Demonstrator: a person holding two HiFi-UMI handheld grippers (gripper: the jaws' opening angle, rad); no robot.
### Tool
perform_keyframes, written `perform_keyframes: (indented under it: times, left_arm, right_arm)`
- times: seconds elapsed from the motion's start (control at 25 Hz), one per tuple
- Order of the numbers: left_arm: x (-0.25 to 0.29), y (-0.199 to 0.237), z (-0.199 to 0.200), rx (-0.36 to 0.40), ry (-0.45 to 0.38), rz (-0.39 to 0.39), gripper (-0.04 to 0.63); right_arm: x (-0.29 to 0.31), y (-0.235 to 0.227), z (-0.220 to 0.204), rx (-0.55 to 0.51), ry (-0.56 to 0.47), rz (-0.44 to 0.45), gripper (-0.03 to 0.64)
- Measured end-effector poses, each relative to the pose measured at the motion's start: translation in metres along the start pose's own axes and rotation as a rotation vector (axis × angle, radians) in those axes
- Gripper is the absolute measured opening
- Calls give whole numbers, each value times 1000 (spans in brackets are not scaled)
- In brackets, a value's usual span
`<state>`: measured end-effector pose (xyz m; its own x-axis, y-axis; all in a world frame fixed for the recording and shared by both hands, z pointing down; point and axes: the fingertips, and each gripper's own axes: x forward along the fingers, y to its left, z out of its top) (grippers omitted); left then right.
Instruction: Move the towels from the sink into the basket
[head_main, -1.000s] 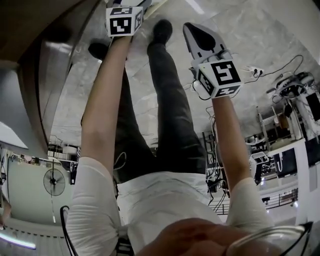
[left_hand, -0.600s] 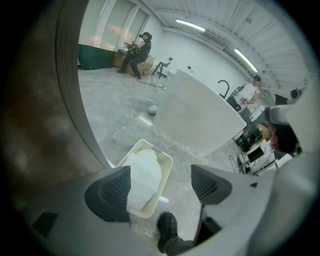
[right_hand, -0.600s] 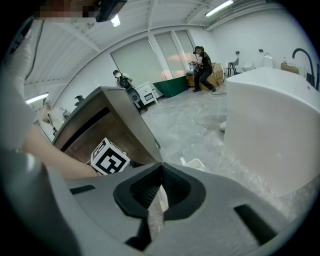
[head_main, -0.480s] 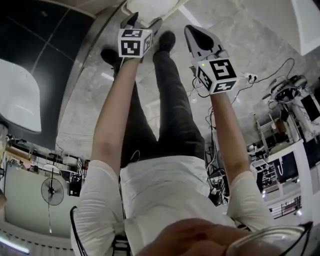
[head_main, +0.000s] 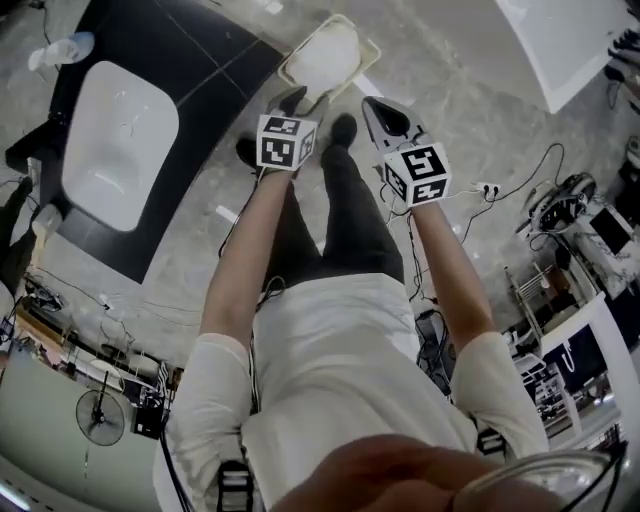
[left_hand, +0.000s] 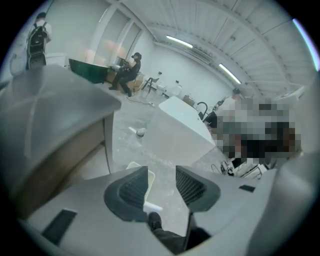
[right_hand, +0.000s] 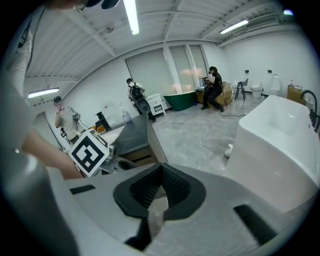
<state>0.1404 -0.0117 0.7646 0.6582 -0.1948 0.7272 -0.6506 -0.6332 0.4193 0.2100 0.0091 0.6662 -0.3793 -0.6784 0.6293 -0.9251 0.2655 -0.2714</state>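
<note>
In the head view a white sink (head_main: 115, 140) is set in a dark counter (head_main: 205, 75) at the upper left, and I see no towel in it. A pale basket (head_main: 325, 55) stands on the floor ahead of my feet, white inside; whether that is a towel I cannot tell. My left gripper (head_main: 292, 100) hangs in the air short of the basket. Its jaws have just been closing and still stand apart, with nothing between them (left_hand: 163, 181). Beside it my right gripper (head_main: 378, 108) is shut and empty (right_hand: 161, 172). The basket's rim (left_hand: 135, 165) shows past the left jaw.
A large white tub (head_main: 570, 40) stands at the upper right, also the white tub (right_hand: 280, 145) in the right gripper view. Cables and a power strip (head_main: 490, 187) lie on the grey floor at the right, beside equipment racks. A bottle (left_hand: 141, 132) lies on the floor. People are far off.
Both grippers have drawn in toward my body and sit lower in the head view. That view has swung, so the sink, the counter and the basket now show.
</note>
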Motion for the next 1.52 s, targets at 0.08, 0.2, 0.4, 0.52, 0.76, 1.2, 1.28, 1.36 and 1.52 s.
perform_keyframes:
  times: [0.08, 0.2, 0.4, 0.52, 0.76, 1.2, 1.28, 1.36, 1.52]
  left_arm:
    - [-39, -10, 15, 15, -11, 9, 151]
    - [-98, -20, 43, 32, -62, 34, 106]
    - [-188, -32, 81, 41, -167, 82, 57]
    - [-239, -39, 98, 36, -237, 106, 34]
    - [-340, -55, 128, 49, -403, 108, 17]
    - [-480, -60, 165, 104, -691, 171, 12]
    - [-491, -60, 167, 108, -711, 183, 12]
    - [-496, -57, 168, 101, -720, 188, 12]
    - [-500, -52, 169, 89, -726, 194, 12]
  right_arm:
    - [-18, 20, 26, -17, -13, 17, -3]
    - [-43, 48, 66, -36, -50, 39, -3]
    - [-80, 97, 117, -99, -100, 71, -3]
    - [-102, 125, 144, -140, -134, 95, -3]
    - [-142, 176, 192, -210, -208, 131, -3]
    - [-190, 216, 259, -304, -357, 100, -3]
    - [-196, 217, 265, -308, -373, 92, -3]
    - [-199, 217, 270, -309, -384, 88, -3]
    - [-202, 221, 277, -324, -408, 98, -5]
